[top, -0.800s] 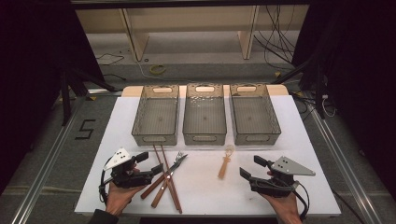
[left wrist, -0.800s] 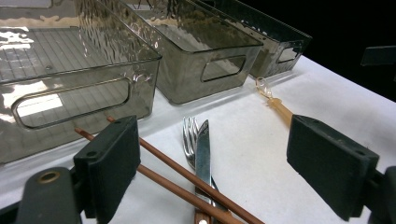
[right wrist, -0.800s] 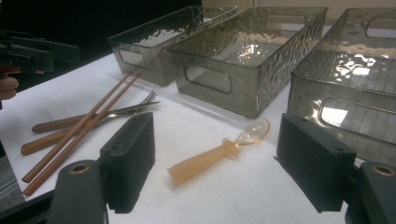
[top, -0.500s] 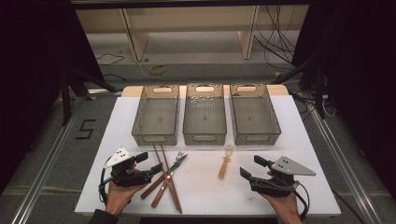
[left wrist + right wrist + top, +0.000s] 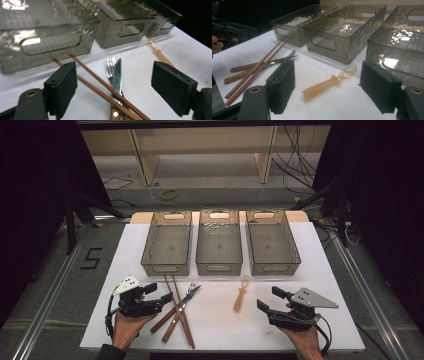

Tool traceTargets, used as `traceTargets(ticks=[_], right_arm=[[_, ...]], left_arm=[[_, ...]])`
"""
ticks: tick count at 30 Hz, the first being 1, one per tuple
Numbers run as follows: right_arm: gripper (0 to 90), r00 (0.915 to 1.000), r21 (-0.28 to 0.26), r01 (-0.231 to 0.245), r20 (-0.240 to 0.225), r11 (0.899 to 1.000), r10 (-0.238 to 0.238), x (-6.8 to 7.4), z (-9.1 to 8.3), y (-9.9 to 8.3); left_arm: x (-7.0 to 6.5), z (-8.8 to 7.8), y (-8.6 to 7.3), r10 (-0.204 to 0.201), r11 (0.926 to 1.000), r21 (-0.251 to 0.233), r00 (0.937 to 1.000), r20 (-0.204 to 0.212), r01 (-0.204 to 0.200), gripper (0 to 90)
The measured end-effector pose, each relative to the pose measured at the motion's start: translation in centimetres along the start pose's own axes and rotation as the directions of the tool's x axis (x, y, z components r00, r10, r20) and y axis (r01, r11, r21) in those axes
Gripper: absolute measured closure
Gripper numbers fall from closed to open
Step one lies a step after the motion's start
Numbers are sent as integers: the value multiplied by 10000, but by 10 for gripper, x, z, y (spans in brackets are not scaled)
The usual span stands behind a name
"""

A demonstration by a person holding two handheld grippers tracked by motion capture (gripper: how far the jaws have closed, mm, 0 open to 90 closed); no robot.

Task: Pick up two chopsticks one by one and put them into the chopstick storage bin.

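left hand point(image 5: 125, 330) holds left gripper point(image 5: 162, 298), jaws wide apart | right hand point(image 5: 305, 340) holds right gripper point(image 5: 270, 299), jaws wide apart

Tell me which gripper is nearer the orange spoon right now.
Right, narrowly. The right gripper sits open just to the right of the orange spoon; the left gripper is farther off, open beside the chopsticks, which lie between it and the spoon.

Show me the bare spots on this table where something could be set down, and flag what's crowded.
Free: the white strip between the fork and the orange spoon, and the mat right of the spoon up to the right tongs. All three bins look empty too. Crowded: by the left tongs, where the chopsticks, fork and knife cross.
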State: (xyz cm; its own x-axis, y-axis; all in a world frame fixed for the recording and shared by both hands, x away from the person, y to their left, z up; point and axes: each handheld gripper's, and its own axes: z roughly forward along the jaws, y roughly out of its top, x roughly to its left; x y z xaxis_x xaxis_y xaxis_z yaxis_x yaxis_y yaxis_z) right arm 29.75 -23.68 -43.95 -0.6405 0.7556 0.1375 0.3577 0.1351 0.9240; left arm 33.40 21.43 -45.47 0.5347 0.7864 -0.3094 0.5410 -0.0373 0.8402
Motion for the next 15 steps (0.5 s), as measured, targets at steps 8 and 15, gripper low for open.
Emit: traceTargets(ticks=[8,15], right_arm=[[296,10000,-13,-13,-48,10000,13,0,0,0],[297,9999,60,20,-135,10000,-20,2,1,0]], left_arm=[[10,8,-1,-2188,9724,896,9752,319,2153,268],[15,17,-6,-2999,9417,1659,9538,201,2926,311]])
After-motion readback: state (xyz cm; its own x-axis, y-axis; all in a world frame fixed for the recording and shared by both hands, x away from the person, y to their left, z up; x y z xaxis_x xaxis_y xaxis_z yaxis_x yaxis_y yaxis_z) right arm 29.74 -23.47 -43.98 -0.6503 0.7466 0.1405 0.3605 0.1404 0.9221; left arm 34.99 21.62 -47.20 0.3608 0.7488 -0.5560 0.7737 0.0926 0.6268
